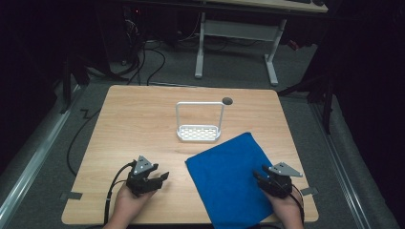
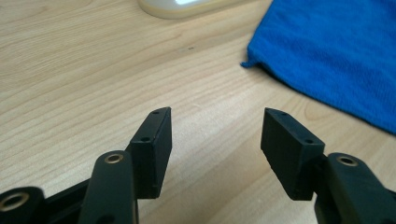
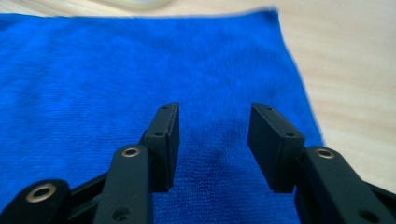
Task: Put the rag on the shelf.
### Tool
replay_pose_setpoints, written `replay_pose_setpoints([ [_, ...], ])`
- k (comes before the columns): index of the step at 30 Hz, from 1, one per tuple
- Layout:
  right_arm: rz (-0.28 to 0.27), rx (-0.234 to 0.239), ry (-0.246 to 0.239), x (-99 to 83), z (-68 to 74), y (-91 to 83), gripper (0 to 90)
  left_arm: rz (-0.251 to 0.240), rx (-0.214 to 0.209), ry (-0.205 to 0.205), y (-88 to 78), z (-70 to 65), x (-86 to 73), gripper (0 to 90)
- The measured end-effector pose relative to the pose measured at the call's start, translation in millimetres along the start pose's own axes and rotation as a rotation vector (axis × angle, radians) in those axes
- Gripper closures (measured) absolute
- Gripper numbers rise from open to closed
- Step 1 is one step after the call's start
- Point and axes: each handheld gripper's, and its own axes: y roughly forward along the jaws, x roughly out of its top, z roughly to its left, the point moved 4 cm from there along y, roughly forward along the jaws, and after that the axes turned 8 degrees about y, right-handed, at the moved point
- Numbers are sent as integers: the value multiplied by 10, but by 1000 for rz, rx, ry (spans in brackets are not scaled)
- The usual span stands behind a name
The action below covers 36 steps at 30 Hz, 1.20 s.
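Rack: a white wire-framed rack (image 1: 199, 125) with a perforated base stands upright near the middle of the table, just beyond the far corner of the cloth; nothing rests in it.
Way in: bare wood lies between each of your grippers and the rack; the cloth covers the wood in front of your right one.
Cloth: the blue cloth (image 1: 229, 176) lies flat on the right half of the table, turned cornerwise, its near part hanging over the near edge.
Left gripper: your left gripper (image 1: 161, 178) sits low over bare wood near the near edge, left of the cloth, jaws wide with nothing between them.
Right gripper: your right gripper (image 1: 258, 174) is over the right part of the cloth, jaws apart, empty.
Table: light wood-grain table (image 1: 133, 114) with a dark round hole (image 1: 227, 101) near the far edge and tape tabs at its near side edges.
Room: dim; grey carpet, trailing cables, and a white-legged desk (image 1: 239, 28) beyond the far edge.
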Motion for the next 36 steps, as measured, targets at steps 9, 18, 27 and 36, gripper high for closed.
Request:
replay_pose_setpoints([
  [9,-39,-5,-15,56,-35,33,549,19,-23,28,58,-66,-7,456],
  [18,-51,-7,-15,72,-61,21,568,-8,-98,37,138,-274,82,612],
  [27,-47,-4,-5,76,-76,27,597,18,-266,134,338,-907,312,900],
  [36,-47,0,-17,79,-46,27,598,70,-349,219,493,-1328,302,900],
])
